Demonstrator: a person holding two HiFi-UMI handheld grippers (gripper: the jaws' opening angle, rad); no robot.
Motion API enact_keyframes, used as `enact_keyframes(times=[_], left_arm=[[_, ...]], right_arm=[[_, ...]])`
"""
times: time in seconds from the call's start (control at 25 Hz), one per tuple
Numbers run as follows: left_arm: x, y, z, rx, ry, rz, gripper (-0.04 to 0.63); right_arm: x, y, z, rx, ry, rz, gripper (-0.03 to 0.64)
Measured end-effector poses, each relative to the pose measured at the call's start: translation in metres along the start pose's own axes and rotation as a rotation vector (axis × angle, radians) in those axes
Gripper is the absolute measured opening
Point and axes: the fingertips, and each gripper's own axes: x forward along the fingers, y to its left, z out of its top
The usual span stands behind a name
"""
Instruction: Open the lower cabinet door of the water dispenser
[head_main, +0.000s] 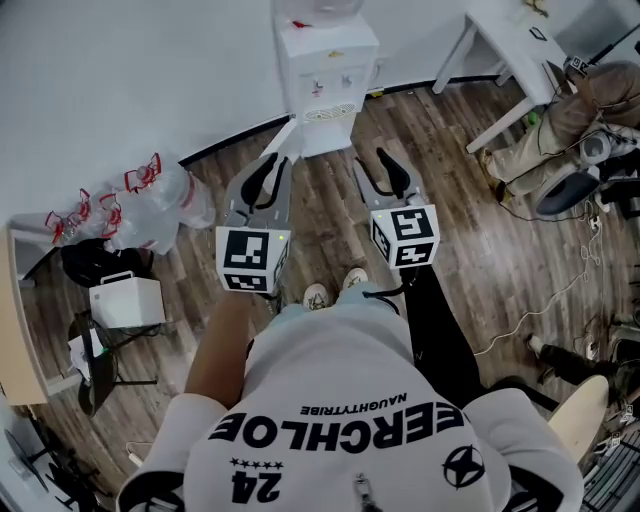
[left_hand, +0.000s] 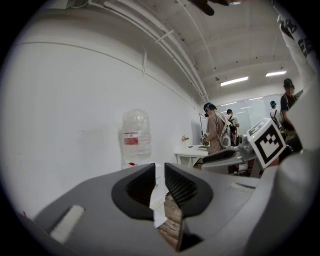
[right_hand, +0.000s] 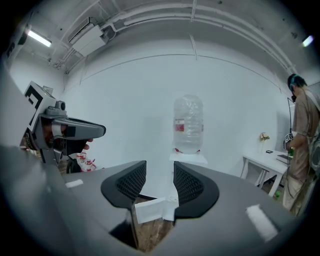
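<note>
The white water dispenser (head_main: 325, 80) stands against the wall ahead of me, with a clear bottle (right_hand: 188, 125) on top. A white panel (head_main: 280, 135) angles out from its lower left; in the right gripper view it shows as a white flap (right_hand: 149, 210) beside the base, like a door swung open. My left gripper (head_main: 272, 165) and right gripper (head_main: 383, 165) hover side by side over the wood floor, short of the dispenser, touching nothing. The left gripper (left_hand: 160, 167) has only a narrow slit between its jaws. A wider gap shows in the right gripper (right_hand: 160, 167). Both are empty.
Clear plastic bags with red handles (head_main: 150, 205), a black bag (head_main: 90, 260) and a white box (head_main: 128, 300) sit at the left. A white table (head_main: 515, 50), a seated person (head_main: 560, 130) and floor cables (head_main: 560, 300) are at the right. My feet (head_main: 335, 290) stand behind the grippers.
</note>
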Motion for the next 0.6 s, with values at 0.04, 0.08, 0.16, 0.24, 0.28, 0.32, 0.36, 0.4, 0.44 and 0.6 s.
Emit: enact_keyframes(times=[0.04, 0.08, 0.16, 0.24, 0.28, 0.32, 0.36, 0.4, 0.44, 0.6], left_arm=[[0.000, 0.001, 0.001, 0.002, -0.004, 0.000, 0.060], [0.001, 0.001, 0.002, 0.003, -0.007, 0.001, 0.060], [0.003, 0.003, 0.003, 0.002, -0.007, 0.003, 0.060], [0.006, 0.002, 0.008, -0.002, -0.011, -0.005, 0.060], [0.007, 0.001, 0.012, -0.004, -0.016, -0.012, 0.060], [0.007, -0.001, 0.014, -0.005, -0.021, -0.017, 0.060], [0.008, -0.001, 0.015, -0.006, -0.024, -0.020, 0.060], [0.008, -0.002, 0.016, -0.007, -0.027, -0.023, 0.060], [0.008, -0.003, 0.016, -0.009, -0.030, -0.026, 0.060], [0.011, -0.011, 0.020, -0.008, -0.044, -0.048, 0.060]], right_arm=[[0.000, 0.001, 0.003, -0.015, -0.002, 0.002, 0.170], [0.000, 0.002, 0.004, -0.031, -0.003, 0.004, 0.170], [0.002, 0.004, 0.008, -0.051, -0.003, 0.009, 0.170], [0.003, 0.002, 0.012, -0.059, -0.007, 0.011, 0.170], [0.002, 0.001, 0.014, -0.065, -0.008, 0.010, 0.170], [0.001, 0.000, 0.015, -0.072, -0.008, 0.007, 0.170], [0.000, 0.000, 0.015, -0.080, -0.008, 0.002, 0.170], [-0.001, -0.002, 0.016, -0.086, -0.010, -0.009, 0.170], [-0.002, -0.004, 0.017, -0.093, -0.014, -0.022, 0.170], [-0.006, -0.009, 0.023, -0.111, -0.030, -0.036, 0.170]])
